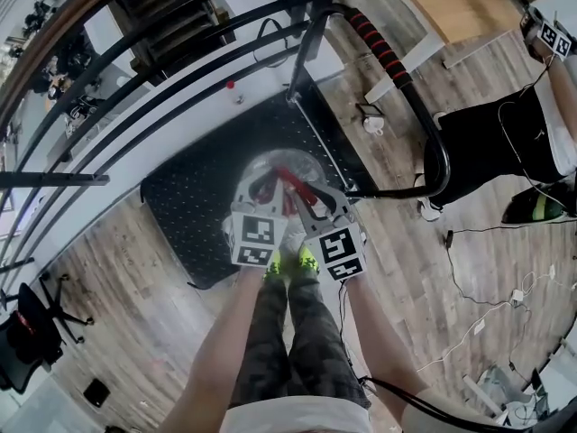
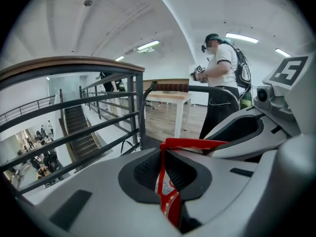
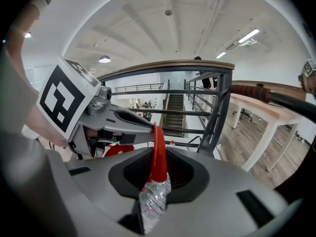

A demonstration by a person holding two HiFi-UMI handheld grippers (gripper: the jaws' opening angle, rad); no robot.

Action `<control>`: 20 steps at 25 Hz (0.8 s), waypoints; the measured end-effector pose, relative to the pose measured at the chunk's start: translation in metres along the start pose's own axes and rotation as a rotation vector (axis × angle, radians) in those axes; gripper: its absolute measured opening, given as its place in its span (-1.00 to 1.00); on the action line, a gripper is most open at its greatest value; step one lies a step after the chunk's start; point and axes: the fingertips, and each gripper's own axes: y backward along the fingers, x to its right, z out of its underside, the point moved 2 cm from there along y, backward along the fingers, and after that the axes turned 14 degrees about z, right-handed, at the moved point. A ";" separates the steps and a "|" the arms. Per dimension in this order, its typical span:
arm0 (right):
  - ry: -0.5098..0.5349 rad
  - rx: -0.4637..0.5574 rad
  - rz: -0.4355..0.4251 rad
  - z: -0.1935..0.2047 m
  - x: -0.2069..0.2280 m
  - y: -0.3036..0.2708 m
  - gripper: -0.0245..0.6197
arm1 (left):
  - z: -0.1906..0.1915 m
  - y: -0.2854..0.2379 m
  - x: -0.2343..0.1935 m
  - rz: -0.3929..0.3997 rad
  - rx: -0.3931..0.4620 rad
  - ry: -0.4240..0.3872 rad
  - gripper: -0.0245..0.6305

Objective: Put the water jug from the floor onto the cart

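I had both claws on the water jug at this point. The left claw was drawn narrow, its pads pinching the red handle where the strap ran down between them. The right claw was clamped on the same handle from the other side, with a bit of the jug's clear plastic showing just below its pads.

From the head view, the jug sat directly over the cart, above the near middle of its black studded deck and well inside the edges. The wooden floor lay bare around the cart, so I judged the lift off the floor done and the carry across done too. The cart's push bar stood off to the far right, clear of the jug.

What I could not tell was whether the jug's base was already resting on the deck or hanging just above it, because the claws and the jug's own shoulder covered the contact line.

So I took the task as nearly finished. What was left, as I read it, was to make sure the base was seated flat, then open both claws off the handle and back them away.
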 end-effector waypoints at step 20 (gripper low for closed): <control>-0.058 -0.008 0.091 0.022 0.052 -0.025 -0.70 | -0.008 -0.054 0.007 0.038 0.029 0.032 -0.84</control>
